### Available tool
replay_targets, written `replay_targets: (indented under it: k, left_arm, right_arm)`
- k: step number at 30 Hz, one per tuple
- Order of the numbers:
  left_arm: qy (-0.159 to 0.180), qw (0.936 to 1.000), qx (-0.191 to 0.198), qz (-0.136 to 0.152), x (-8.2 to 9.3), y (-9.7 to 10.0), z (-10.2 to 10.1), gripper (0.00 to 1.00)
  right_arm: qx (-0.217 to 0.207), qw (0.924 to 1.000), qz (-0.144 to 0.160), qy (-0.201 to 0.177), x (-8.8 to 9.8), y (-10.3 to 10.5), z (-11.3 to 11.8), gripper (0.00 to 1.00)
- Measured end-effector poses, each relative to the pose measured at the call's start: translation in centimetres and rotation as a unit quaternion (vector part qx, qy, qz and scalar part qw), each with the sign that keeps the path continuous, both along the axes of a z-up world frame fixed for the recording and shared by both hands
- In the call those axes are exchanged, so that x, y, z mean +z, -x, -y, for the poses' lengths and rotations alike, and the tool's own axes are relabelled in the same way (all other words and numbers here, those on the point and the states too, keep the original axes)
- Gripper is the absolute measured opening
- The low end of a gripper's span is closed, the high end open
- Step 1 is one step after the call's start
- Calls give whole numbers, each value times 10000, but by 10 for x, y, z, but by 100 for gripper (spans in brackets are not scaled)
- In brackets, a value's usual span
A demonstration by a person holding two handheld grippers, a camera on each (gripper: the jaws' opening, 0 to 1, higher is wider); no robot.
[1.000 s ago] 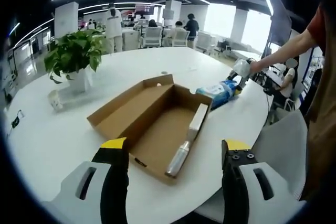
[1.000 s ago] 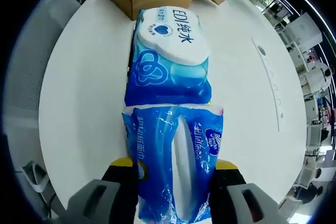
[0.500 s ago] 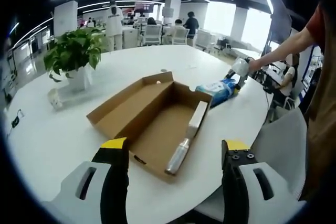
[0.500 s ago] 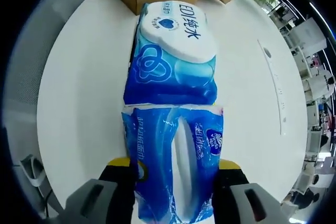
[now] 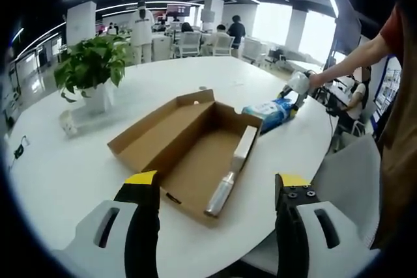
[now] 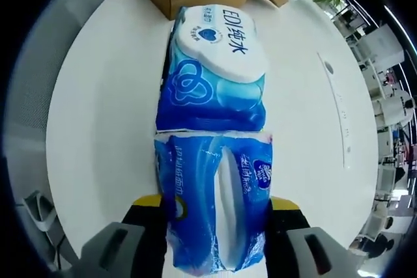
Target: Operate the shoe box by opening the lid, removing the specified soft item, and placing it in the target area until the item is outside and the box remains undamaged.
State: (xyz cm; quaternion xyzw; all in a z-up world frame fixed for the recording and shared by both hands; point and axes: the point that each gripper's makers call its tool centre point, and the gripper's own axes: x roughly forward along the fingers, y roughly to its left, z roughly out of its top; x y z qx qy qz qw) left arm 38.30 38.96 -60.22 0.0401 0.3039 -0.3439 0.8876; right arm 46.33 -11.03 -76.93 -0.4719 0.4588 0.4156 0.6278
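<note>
Two blue soft packs lie on the white round surface [image 6: 98, 128], beyond the open brown cardboard shoe box [image 5: 189, 151]. Your right gripper [image 6: 218, 209] clasps the crinkly blue tissue pack [image 6: 215, 193]; release it gently beside the blue wet-wipe pack [image 6: 212, 69]. Your left gripper [image 5: 215, 183] hovers released.

On the white lid of the wet-wipe pack [image 6: 212, 73] we read "EDI" followed by the Chinese characters "纯水", above a small heart emblem. The blue tissue pack [image 6: 215, 200] beside it carries white Chinese lettering along its wrapper and a small shield-shaped brand badge, both too distorted for us to make out.
</note>
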Motion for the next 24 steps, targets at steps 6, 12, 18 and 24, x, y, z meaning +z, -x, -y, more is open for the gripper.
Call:
replay_targets:
  k: [6,12,18,24]
  left_arm:
    - [97,9999,16,59,3,-1,2,72]
    - [166,9998,-14,95,3,-1,5,72]
    - [241,9996,-42,138,5,0,5,72]
    - [296,9994,-79,180,6,1,5,72]
  right_arm:
    - [-83,9999,67,-28,12,2,1,56]
    - [-285,9995,127,-95,24,6,2,56]
    - [-441,9988,179,-139,36,12,7,56]
    - [-741,9962,327,-335,50,13,7,56]
